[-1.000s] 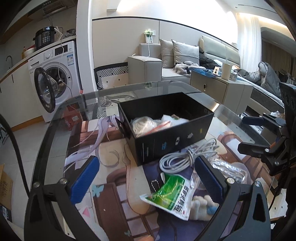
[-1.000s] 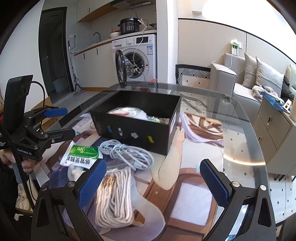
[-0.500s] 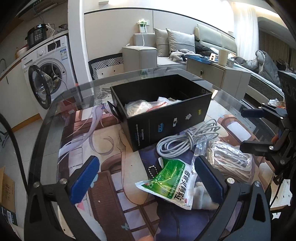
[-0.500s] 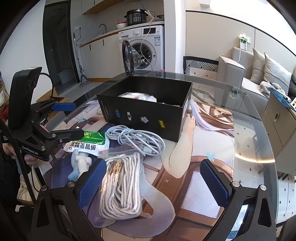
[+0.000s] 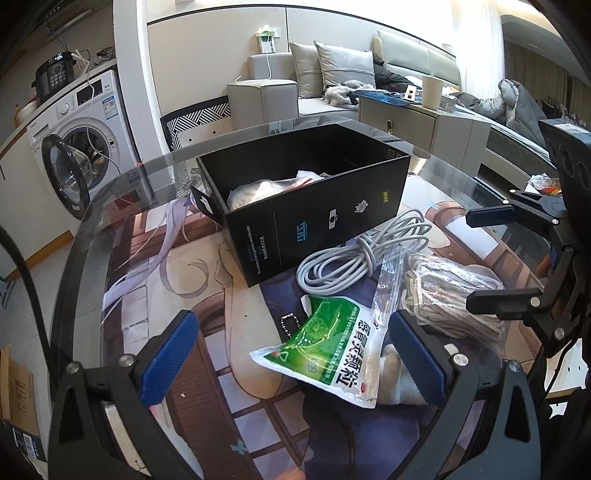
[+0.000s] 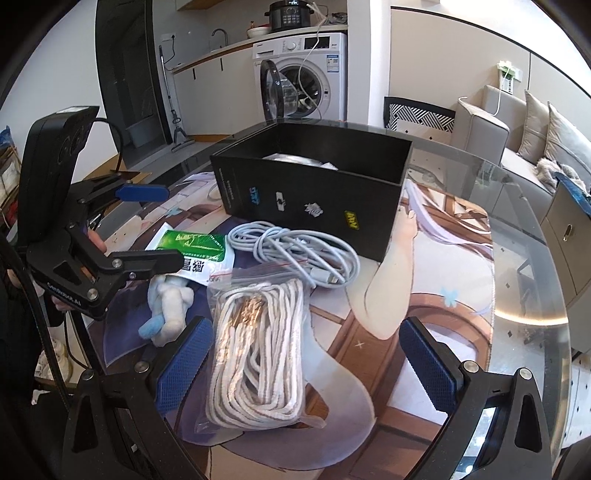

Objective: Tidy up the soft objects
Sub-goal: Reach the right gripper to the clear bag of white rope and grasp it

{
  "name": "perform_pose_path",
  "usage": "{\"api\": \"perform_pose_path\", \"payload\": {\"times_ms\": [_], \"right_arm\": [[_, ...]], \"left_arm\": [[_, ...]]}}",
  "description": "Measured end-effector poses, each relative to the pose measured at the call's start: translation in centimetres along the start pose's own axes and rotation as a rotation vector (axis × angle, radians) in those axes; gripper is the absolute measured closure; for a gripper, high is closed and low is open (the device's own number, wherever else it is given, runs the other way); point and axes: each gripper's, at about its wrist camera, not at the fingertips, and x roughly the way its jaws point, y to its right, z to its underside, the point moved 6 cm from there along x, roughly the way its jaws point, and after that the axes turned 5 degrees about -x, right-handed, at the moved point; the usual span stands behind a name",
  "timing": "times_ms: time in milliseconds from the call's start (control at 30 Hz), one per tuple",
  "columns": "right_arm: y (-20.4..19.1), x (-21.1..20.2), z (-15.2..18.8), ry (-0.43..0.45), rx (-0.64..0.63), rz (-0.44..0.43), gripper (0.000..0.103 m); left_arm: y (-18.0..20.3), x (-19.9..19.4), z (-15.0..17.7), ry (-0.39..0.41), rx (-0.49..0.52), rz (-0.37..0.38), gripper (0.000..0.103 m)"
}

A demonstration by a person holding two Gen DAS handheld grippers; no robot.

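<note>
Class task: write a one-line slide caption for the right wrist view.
Open right tool above bagged white rope, beside grey cable and black box.

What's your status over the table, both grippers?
Left gripper open, empty, over green packet. Right gripper open, empty, over bagged rope. Grey cable lies before black box.

A white washing machine stood under the kitchen counter with its round door swung open, and a black cooker sat on top. Beyond the pale wall, a grey sofa carried two cushions. A low cabinet stood in front of it. Daylight came bright through the sheer curtain. A patterned chair back showed behind the glass-topped bench.
</note>
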Motion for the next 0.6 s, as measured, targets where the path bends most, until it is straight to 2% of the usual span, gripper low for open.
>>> {"api": "perform_pose_path", "payload": {"times_ms": [167,433,600], "right_arm": [[-0.7,0.7,0.3,-0.026,-0.018,-0.013,0.000],[-1.5,1.8,0.9,-0.077,-0.047,0.023,0.001],[-1.6,2.2,1.0,-0.079,-0.052,0.030,0.001]], "left_arm": [[-0.3,0.1,0.1,-0.006,-0.005,0.004,0.000],[-0.2,0.5,0.3,-0.012,-0.010,-0.001,0.000],[0.0,0.6,0.3,-0.015,-0.005,0.002,0.000]]}}
